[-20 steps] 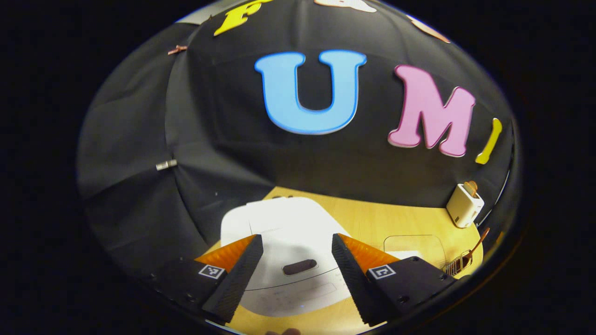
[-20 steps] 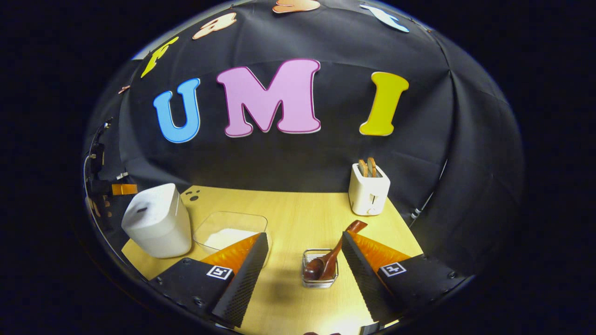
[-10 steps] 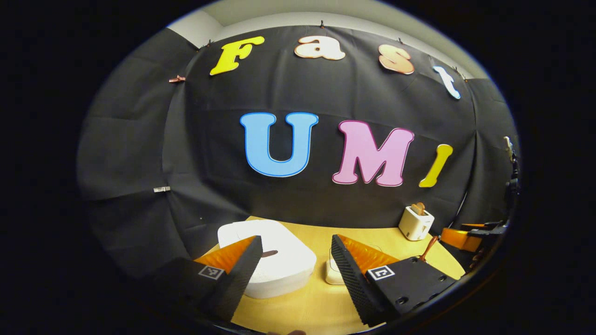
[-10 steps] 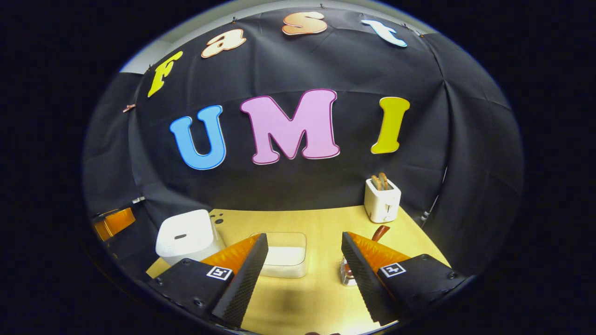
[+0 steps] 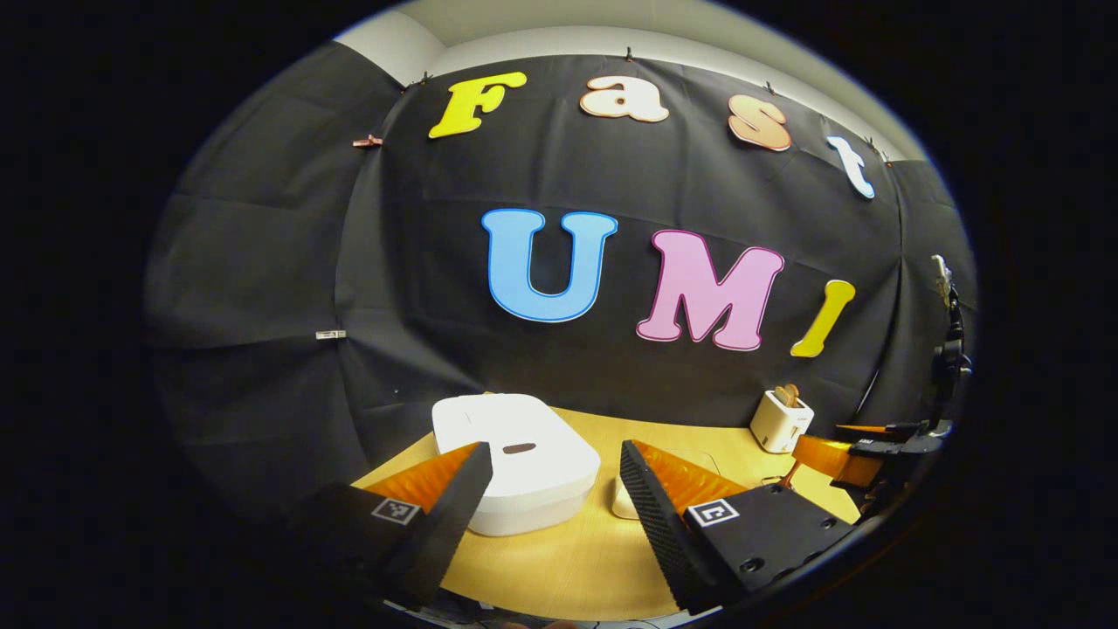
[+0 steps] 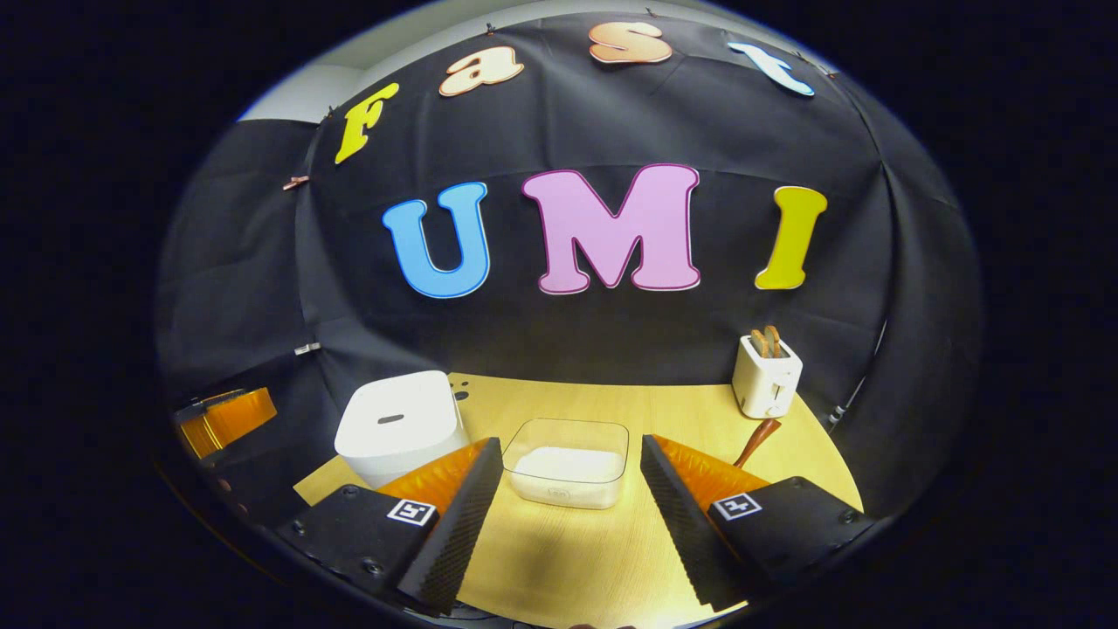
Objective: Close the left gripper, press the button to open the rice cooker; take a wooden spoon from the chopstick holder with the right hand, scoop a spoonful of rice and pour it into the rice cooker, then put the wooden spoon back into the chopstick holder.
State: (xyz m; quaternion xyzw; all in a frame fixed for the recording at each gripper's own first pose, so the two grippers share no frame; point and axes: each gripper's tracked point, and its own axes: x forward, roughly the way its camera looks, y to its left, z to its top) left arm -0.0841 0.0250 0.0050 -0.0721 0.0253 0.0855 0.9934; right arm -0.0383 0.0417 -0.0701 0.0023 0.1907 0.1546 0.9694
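Both grippers have pulled back from the bench (image 6: 559, 559) since a second ago; the left gripper (image 5: 555, 515), then poised right over the rice cooker (image 5: 520, 472), now looks at it from farther off; the right gripper (image 6: 572, 515), then just above the chopstick holder, now faces the clear rice container (image 6: 569, 463). Counted: one white rice cooker, lid down, its dark button (image 5: 519, 448) on top; one container holding white rice; one white toaster (image 6: 766, 376) with two slices of bread, at the back right by the wall; one wooden spoon, of which just the handle (image 6: 756, 441) rises behind the right gripper's right finger; two grippers, each with jaws released and spread wide, nothing between them. The chopstick holder itself is hidden behind that finger. Cooker, container and toaster have kept their places on the bench.
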